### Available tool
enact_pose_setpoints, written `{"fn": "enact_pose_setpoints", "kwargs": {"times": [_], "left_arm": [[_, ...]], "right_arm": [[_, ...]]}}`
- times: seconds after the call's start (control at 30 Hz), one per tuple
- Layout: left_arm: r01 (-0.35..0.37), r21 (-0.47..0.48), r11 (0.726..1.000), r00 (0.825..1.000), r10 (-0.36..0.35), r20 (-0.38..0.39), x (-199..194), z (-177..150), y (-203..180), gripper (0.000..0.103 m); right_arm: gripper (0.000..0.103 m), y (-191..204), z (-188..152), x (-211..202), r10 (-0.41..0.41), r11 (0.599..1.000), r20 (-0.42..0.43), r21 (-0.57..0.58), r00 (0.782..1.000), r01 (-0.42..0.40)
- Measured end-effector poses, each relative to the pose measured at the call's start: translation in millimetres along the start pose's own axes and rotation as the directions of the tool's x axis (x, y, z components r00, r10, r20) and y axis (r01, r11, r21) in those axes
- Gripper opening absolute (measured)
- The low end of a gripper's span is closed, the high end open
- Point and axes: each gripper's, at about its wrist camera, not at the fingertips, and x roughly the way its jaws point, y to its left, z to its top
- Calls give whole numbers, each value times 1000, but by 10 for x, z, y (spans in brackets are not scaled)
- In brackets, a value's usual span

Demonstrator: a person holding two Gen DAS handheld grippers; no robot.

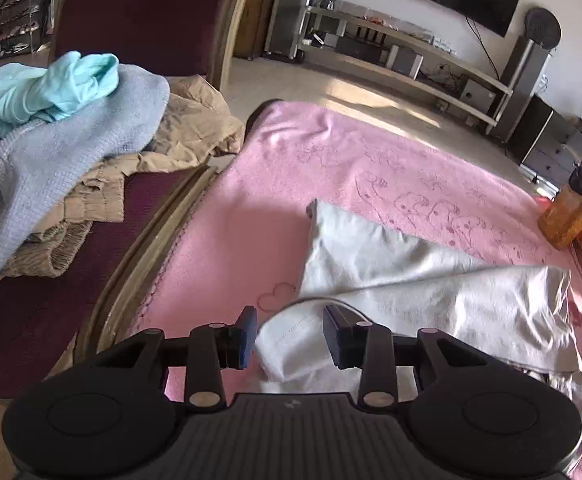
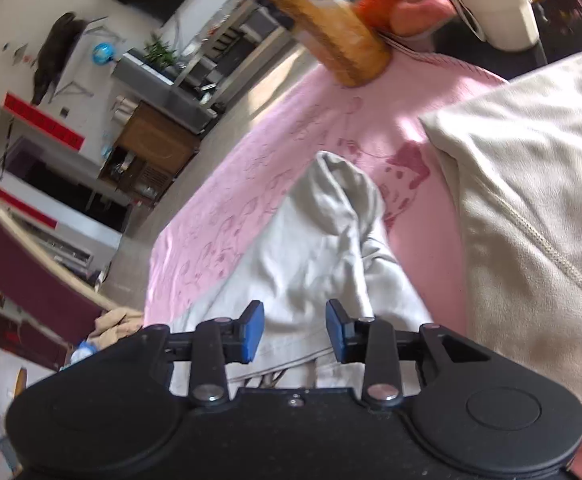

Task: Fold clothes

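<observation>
A pale grey garment (image 1: pixel 411 280) lies half folded on the pink blanket (image 1: pixel 331 160) that covers the table. My left gripper (image 1: pixel 291 336) hovers at the garment's near hem, open, with the cloth's edge lying in the gap and neither blue pad pressing it. In the right wrist view the same garment (image 2: pixel 323 232) runs away from me in a bunched ridge over the blanket (image 2: pixel 231 208). My right gripper (image 2: pixel 294 330) stands open just over its near end, the cloth loose between the pads.
A chair on the left carries a pile: a light blue knit (image 1: pixel 71 140), a turquoise piece (image 1: pixel 51 84) and tan clothes (image 1: pixel 179 136). A beige corded garment (image 2: pixel 531 200) lies on the right. An orange wooden block (image 1: pixel 571 212) and fruit (image 2: pixel 415 12) stand at the far edge.
</observation>
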Motion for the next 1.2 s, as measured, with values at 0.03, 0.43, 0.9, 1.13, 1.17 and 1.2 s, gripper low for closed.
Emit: {"fn": "enact_pose_setpoints", "kwargs": {"times": [0.03,0.43,0.9,1.13,1.17,1.2], "left_arm": [[12,10,1000,1000,-12,-6,25,-14,-28,35],[25,32,999,1000,-25,-11,92,-27,-66,35],[-53,4,999,993,52,110,-232,-44,63,33],[-47,-8,999,995,48,82,-267,-84,127,34],[-50,-6,999,997,50,66,-234,-90,123,34],[-52,-4,999,997,52,49,-201,-97,119,35]], "right_arm": [[33,-46,9,74,-31,999,-16,24,999,31],[22,-94,25,425,-171,985,-39,5,984,172],[4,520,59,-446,82,996,5,39,997,-82],[4,-248,-77,-533,-84,990,-28,111,996,87],[4,-356,-126,-454,-109,986,-45,126,993,113],[4,-452,-181,-366,-125,980,-71,145,990,135]]}}
